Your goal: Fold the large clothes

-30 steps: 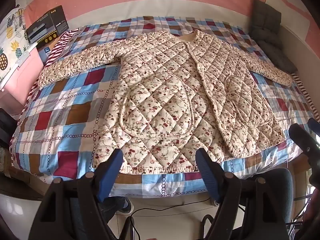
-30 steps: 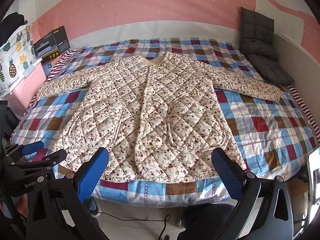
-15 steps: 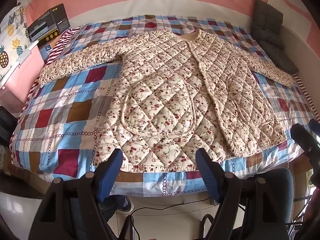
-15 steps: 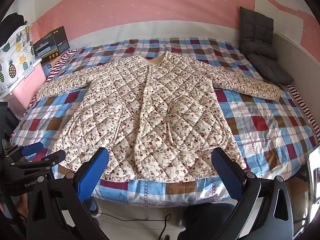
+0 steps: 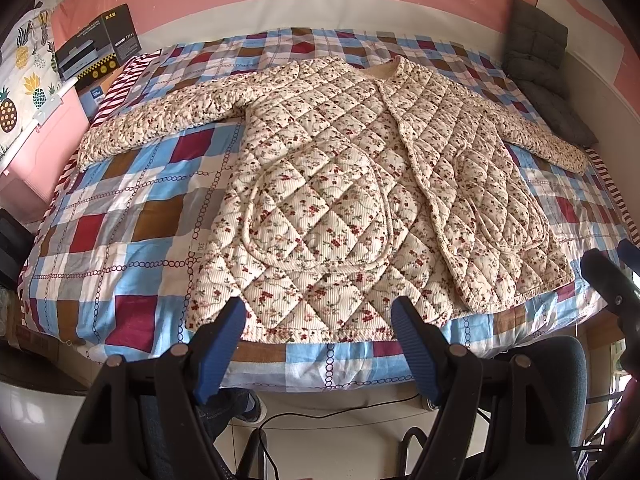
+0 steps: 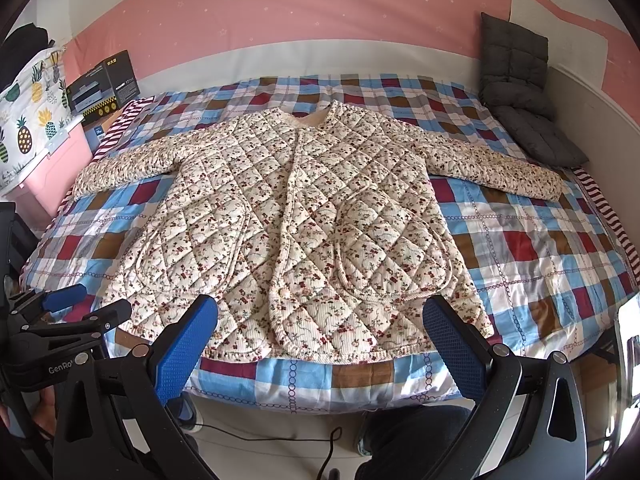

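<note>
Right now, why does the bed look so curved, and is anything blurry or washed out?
Left wrist view: the fisheye lens bows the checked bedspread, with dark corners; the floral jacket is sharp in even daylight. Right wrist view: the same bulge; a bright glare patch sits at the right edge.

The wall [image 6: 320,20] is pink above and white below. A checked bed [image 6: 560,240] fills the room, with a grey cushion [image 6: 520,92] at its far corner. The floor [image 6: 280,440] is pale.
</note>
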The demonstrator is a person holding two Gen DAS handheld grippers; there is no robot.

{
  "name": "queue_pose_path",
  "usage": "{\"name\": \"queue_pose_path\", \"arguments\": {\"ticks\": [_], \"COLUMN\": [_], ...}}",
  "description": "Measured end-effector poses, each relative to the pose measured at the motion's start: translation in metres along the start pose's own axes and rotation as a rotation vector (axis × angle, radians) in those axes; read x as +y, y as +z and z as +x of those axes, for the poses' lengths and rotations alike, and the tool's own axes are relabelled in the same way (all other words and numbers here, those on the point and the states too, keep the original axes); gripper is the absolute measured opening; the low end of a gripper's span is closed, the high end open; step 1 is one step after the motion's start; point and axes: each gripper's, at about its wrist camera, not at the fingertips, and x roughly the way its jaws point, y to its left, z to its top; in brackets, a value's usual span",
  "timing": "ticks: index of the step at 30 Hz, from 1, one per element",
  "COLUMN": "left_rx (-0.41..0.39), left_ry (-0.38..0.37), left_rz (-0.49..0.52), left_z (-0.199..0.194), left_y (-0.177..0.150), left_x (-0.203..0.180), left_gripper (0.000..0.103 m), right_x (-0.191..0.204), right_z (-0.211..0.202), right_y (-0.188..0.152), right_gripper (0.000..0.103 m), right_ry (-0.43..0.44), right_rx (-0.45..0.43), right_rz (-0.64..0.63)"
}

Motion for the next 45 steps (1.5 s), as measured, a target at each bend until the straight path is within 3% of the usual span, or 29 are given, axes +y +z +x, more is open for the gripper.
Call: {"name": "queue_pose_path", "arguments": {"ticks": [45], "left_rx": [0.007], "left_ry": [0.000], "left_rz": [-0.004], "left_z": [0.0013], "left_y": [-0.0018], "left_x": [0.0011], "left_gripper": [0.077], "right_x": [0.0001], "right_z": [0.0052], "right_y": [-0.0017], "right_gripper": [0.102], "right_ry": [0.000], "right_rx": [0.004], "right_rz": [0.002]}}
